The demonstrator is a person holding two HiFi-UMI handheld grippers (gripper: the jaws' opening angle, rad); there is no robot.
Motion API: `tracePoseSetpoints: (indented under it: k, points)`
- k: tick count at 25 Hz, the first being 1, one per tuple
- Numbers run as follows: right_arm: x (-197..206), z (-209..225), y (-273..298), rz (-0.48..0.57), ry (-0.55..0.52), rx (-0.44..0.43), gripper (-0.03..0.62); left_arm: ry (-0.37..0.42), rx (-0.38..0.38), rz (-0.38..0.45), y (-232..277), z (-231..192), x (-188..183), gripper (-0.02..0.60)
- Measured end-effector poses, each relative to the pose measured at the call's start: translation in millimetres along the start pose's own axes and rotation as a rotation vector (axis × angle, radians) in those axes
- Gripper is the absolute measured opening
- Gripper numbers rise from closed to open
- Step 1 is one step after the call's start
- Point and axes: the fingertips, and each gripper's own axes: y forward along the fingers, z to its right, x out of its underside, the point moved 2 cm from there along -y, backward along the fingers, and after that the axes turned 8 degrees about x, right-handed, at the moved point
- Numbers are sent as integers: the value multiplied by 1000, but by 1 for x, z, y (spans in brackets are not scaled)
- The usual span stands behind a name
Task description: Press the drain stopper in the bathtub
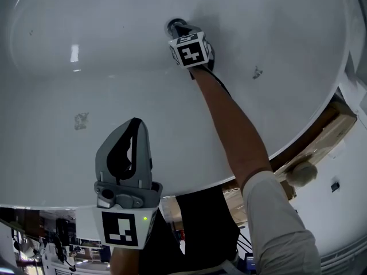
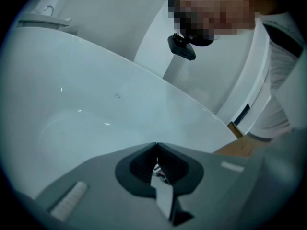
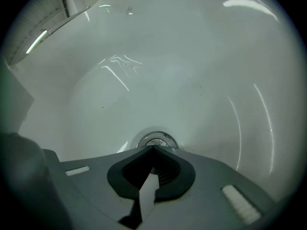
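White bathtub (image 1: 86, 67) basin, right claw (image 1: 179, 30) closed, tips at drain stopper (image 3: 156, 140), left claw (image 1: 135, 122) closed above near rim (image 1: 51, 201)

Brown cardboard (image 1: 324, 132) lies along the right side, with a pale round lump (image 1: 301, 173) at its lower end. Cluttered shelves (image 1: 54, 239) fill the lower left corner. A small black camera (image 2: 181, 47) sits on the person's head.

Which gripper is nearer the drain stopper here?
Right. The right gripper, jaws together, has its tips right at the drain stopper on the bathtub floor. The left gripper, also shut, hangs by the near rim, well clear of it.
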Motion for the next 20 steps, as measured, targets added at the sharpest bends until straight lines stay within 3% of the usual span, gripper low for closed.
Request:
tracePoseSetpoints:
  k: [9, 14, 20]
  points:
    - [0, 2, 4, -45, 51, 33, -3, -9, -4, 7, 1, -3, -5, 0]
    - [-1, -2, -7, 4, -60, -11, -2, -25, -15, 89, -4, -4, -25, 0]
    - [-9, 5, -23, 24, 57, -26, -3, -31, -21, 118, -10, -1, -37, 0]
